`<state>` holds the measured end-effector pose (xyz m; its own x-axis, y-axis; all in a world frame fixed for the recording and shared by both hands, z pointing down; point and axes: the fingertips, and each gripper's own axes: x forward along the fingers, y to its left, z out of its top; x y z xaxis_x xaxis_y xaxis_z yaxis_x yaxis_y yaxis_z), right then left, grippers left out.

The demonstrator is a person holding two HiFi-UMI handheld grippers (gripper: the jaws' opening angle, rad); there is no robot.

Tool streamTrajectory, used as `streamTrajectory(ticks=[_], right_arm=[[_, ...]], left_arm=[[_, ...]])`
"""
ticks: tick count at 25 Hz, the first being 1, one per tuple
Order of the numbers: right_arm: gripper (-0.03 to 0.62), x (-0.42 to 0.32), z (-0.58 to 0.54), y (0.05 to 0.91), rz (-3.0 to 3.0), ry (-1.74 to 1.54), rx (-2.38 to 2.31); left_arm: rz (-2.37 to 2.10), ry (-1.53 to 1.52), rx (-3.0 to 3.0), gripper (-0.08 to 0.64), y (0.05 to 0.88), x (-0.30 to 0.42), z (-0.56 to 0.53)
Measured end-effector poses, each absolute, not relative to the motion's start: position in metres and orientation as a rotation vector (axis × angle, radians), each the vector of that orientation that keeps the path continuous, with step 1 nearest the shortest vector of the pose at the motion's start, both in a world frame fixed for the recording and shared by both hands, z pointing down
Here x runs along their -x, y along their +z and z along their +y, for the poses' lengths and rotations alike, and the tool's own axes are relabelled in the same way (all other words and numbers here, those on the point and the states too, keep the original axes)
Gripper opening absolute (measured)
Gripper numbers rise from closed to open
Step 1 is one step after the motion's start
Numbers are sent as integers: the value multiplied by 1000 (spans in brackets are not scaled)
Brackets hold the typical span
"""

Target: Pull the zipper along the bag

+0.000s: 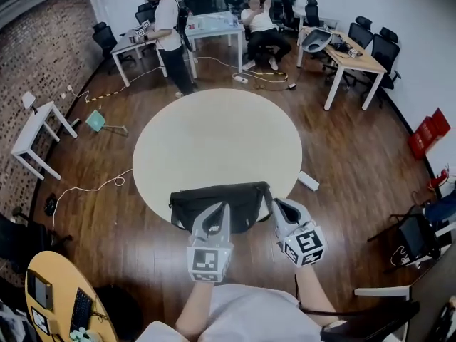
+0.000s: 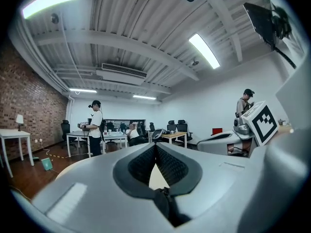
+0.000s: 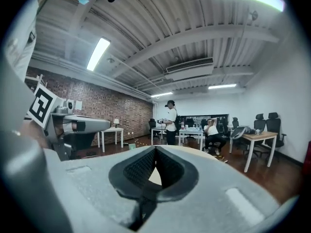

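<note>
Held the left hand-held gripper [image 1: 216, 211] and the right hand-held gripper [image 1: 279, 206] just over the near side of the black bag [image 1: 235, 194], itself laid flat at the near edge of the round desk [image 1: 214, 134]. Showed both pairs of jaws pressed together at the tips, with nothing between them. Judged the task not yet begun: no grip on the bag, no zipper pull made out from the head view, and neither gripper view turned down towards the bag. Called next, probably, for opening one pair of jaws, finding the pull along the bag's top and pinching it, with the other hand-held gripper pinning the fabric against the tug. Saw nothing on the desk in the zipper's way. Noted, well apart, a standing person [image 1: 169, 38] and a seated person [image 1: 261, 24] by the far desks, a white box [image 1: 308, 181] on the floor just beside the round desk, and loose cables [image 1: 85, 188] across the floor.
</note>
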<state>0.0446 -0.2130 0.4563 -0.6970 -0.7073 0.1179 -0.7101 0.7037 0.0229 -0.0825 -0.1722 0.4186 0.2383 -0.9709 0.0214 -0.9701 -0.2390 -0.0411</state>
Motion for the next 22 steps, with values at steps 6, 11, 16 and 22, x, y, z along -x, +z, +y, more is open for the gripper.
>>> streamTrajectory(ticks=[6,11,16,22], right_arm=[[-9,-43,-283,469,-2609,28,-1356],[-8,-63,-318,537,-2440,237,-1308],[-8,-62,-347,643,-2344,406,-1100],[-8,-26,-351,742,-2295,518,-786]], left_arm=[[1753,-66,2629,17,424,111,-259],[1660,-141,2787,17,450,87,-309],[1635,-330,2847,17,495,54,-350],[1670,-558,2838,17,536,43,-383]])
